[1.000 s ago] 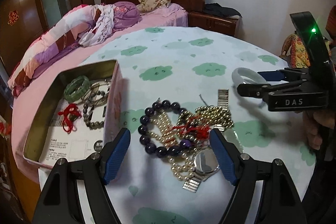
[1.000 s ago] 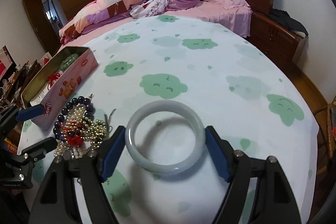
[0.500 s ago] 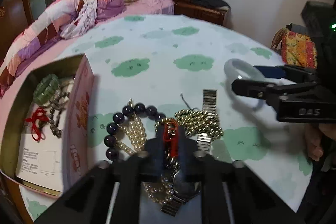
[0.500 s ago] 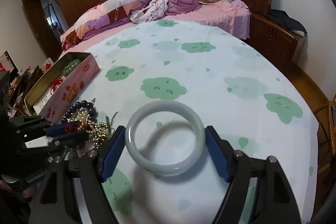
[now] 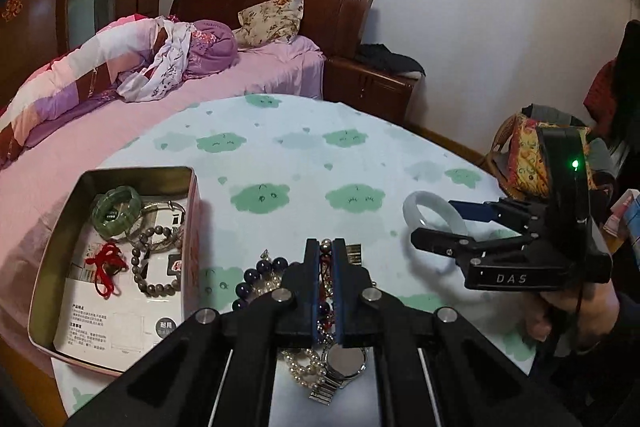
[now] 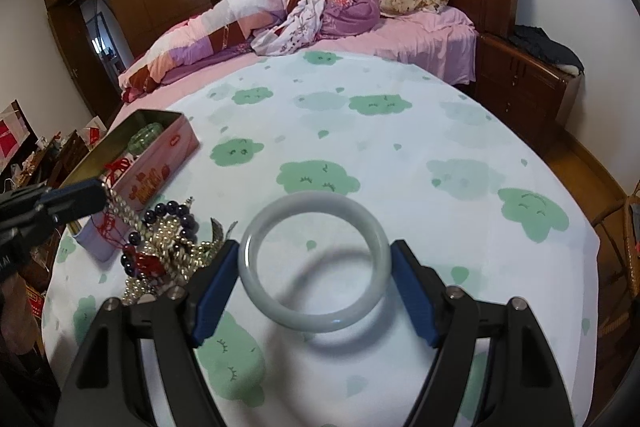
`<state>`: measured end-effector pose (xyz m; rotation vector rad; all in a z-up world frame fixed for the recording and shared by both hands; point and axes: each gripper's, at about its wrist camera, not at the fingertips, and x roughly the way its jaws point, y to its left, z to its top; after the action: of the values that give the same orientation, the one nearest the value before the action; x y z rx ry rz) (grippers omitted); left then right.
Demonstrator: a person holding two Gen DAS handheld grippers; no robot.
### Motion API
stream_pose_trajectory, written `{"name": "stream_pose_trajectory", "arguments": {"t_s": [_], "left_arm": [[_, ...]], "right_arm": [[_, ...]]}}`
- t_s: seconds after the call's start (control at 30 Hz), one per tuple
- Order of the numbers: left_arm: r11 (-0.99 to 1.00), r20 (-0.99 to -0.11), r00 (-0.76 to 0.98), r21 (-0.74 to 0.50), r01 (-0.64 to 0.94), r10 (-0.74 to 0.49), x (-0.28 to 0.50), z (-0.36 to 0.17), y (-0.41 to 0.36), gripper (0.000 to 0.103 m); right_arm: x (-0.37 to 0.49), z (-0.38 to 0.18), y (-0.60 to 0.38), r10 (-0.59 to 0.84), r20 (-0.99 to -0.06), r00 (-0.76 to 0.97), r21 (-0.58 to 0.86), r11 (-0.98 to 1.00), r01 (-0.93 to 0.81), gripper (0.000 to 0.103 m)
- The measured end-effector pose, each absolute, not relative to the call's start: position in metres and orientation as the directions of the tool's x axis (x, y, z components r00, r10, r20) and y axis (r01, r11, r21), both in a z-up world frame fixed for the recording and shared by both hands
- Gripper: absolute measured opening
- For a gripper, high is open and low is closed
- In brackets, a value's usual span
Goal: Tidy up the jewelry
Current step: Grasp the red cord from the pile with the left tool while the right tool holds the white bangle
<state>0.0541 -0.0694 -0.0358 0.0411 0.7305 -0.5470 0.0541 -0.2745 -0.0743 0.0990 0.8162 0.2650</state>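
Beside the open pink metal tin (image 5: 192, 227), the left gripper (image 5: 326, 259) is clamped on a red-corded gold bead strand (image 6: 120, 211) to lift clear of the tangle, while the right gripper (image 6: 314, 267) grips the pale jade bangle (image 6: 314, 323).

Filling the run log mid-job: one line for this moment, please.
left tool: shut on red cord and gold bead chain | right tool: holding pale bangle | tin: part filled

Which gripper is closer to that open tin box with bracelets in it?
Left. The left gripper hangs over the jewelry pile just beside the tin box; the right gripper, around the pale bangle, sits farther off.
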Motion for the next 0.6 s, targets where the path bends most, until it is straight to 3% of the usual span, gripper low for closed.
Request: {"name": "stream_pose_trajectory", "arguments": {"t_s": [0.17, 0.3, 0.33, 0.37, 0.43, 0.47, 0.6], "left_arm": [[0.863, -0.655, 0.614, -0.121, 0.490, -0.440, 0.056, -0.040, -0.072, 0.005], [0.876, -0.714, 0.572, -0.123, 0.466, -0.404, 0.068, -0.061, -0.076, 0.007], [0.879, -0.736, 0.550, -0.129, 0.459, -0.395, 0.072, -0.068, -0.077, 0.016], [0.888, -0.755, 0.538, -0.126, 0.441, -0.375, 0.075, -0.075, -0.077, 0.035], [0.894, -0.751, 0.545, -0.134, 0.427, -0.373, 0.074, -0.080, -0.075, 0.058], [0.898, -0.743, 0.557, -0.134, 0.420, -0.372, 0.072, -0.080, -0.073, 0.063], [0.887, -0.740, 0.552, -0.131, 0.442, -0.384, 0.065, -0.081, -0.077, 0.064]], "right_arm": [[0.053, -0.074, -0.273, 0.271, -0.707, 0.653, 0.187, 0.962, -0.198, 0.078], [0.053, -0.073, -0.272, 0.275, -0.707, 0.651, 0.189, 0.961, -0.201, 0.078], [0.053, -0.074, -0.273, 0.277, -0.707, 0.651, 0.190, 0.961, -0.202, 0.078], [0.053, -0.074, -0.272, 0.277, -0.706, 0.652, 0.190, 0.961, -0.203, 0.078], [0.052, -0.073, -0.272, 0.276, -0.705, 0.653, 0.188, 0.961, -0.203, 0.078], [0.052, -0.074, -0.273, 0.277, -0.704, 0.654, 0.188, 0.961, -0.204, 0.078], [0.052, -0.074, -0.272, 0.277, -0.706, 0.652, 0.188, 0.961, -0.204, 0.078]]}}
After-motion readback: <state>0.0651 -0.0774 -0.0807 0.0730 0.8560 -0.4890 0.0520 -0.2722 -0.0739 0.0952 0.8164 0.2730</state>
